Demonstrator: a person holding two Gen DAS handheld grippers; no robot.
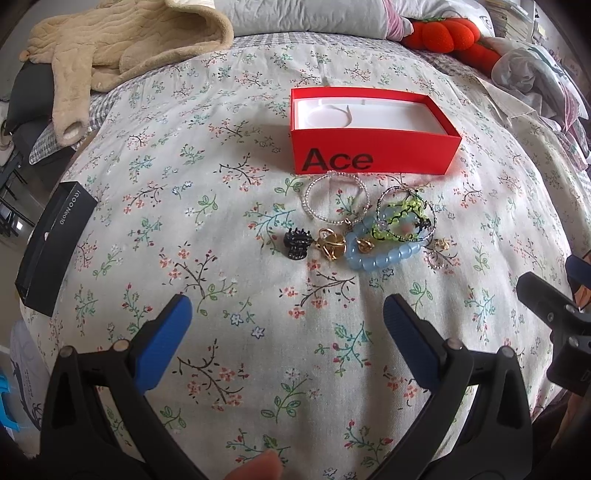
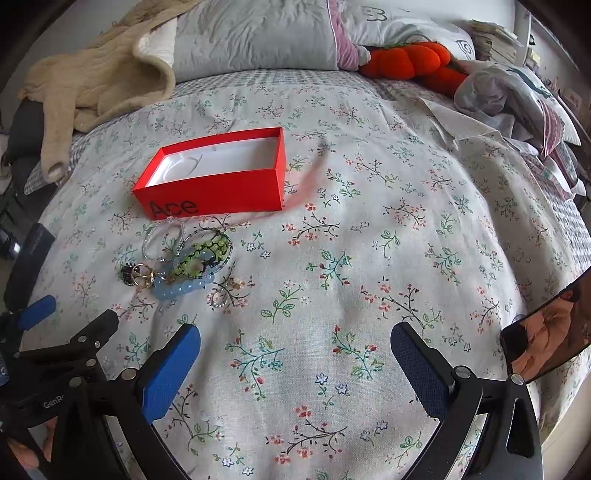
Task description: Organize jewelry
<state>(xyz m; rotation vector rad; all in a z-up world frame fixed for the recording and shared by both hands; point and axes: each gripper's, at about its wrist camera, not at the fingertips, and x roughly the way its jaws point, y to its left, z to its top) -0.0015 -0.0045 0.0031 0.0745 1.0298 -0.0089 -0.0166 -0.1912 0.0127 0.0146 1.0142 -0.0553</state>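
An open red "Ace" box [image 1: 373,155] with a white lining stands on the floral bedspread; it also shows in the right wrist view [image 2: 221,192]. In front of it lies a pile of jewelry: a clear bead bracelet [image 1: 334,201], a green bead bracelet [image 1: 402,218], a blue bead bracelet [image 1: 384,258], a gold ring [image 1: 330,245], a black hair claw [image 1: 297,243] and a small ring [image 1: 437,260]. The pile shows in the right wrist view [image 2: 184,266]. My left gripper [image 1: 288,310] is open and empty, short of the pile. My right gripper [image 2: 295,339] is open and empty, right of the pile.
A black box [image 1: 55,247] lies at the bed's left edge. A beige fleece garment [image 1: 110,48], pillows [image 2: 258,33] and an orange plush [image 2: 410,62] lie at the head of the bed. A phone [image 2: 546,328] lies at the right edge.
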